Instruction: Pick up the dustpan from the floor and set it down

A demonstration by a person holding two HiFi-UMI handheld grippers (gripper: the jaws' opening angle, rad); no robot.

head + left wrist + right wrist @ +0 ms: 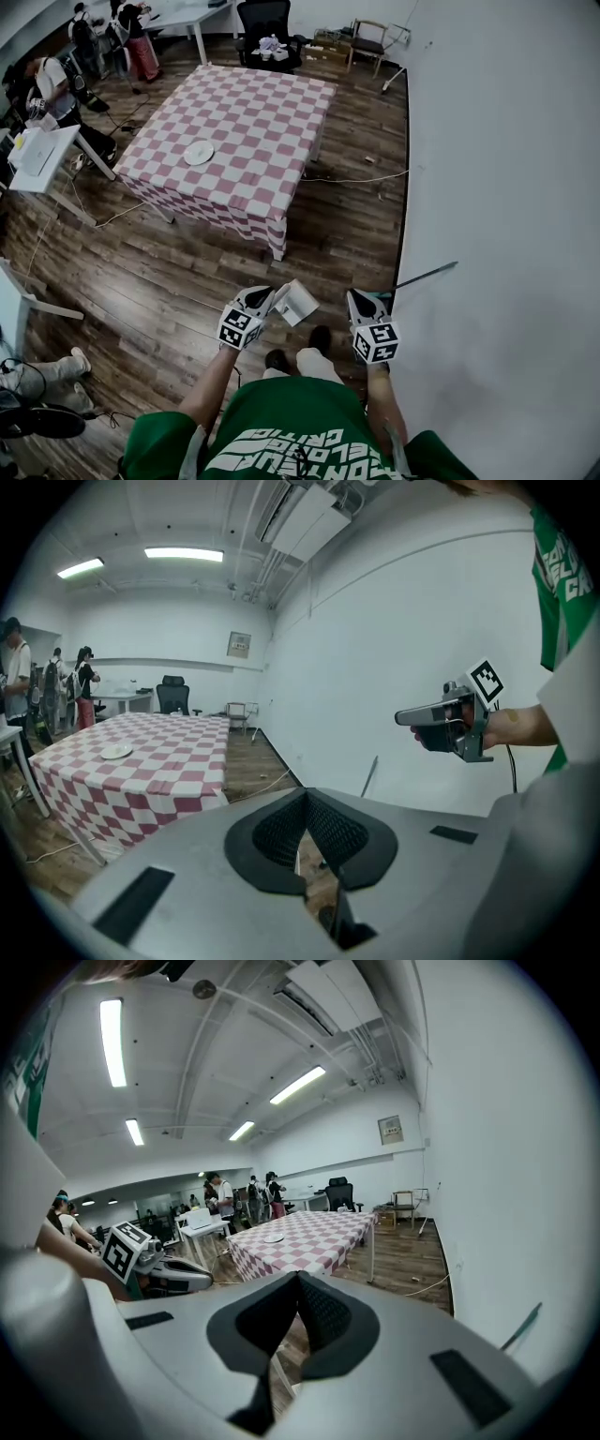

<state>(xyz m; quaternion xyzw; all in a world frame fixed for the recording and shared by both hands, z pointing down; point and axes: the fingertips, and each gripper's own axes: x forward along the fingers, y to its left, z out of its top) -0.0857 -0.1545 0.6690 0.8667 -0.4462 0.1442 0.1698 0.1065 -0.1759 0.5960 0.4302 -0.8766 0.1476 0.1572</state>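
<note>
A small white dustpan (296,302) shows low between my two grippers, just ahead of the person's shoes; whether it rests on the wooden floor I cannot tell. My left gripper (262,294) is close beside its left edge. In the left gripper view its dark pads (281,832) meet with nothing clamped between them. My right gripper (360,296) hovers to the dustpan's right, near the wall, and its jaws also stand closed and empty in the right gripper view. Each gripper appears in the other's view: the right gripper (405,717) and the left gripper (202,1282).
A table with a red-checked cloth (272,141) and a white plate (199,153) stands ahead. A white wall (506,187) runs along the right, with a thin dark rod (427,276) leaning at its base. Cables (356,178) lie on the floor. People and desks are at the far left.
</note>
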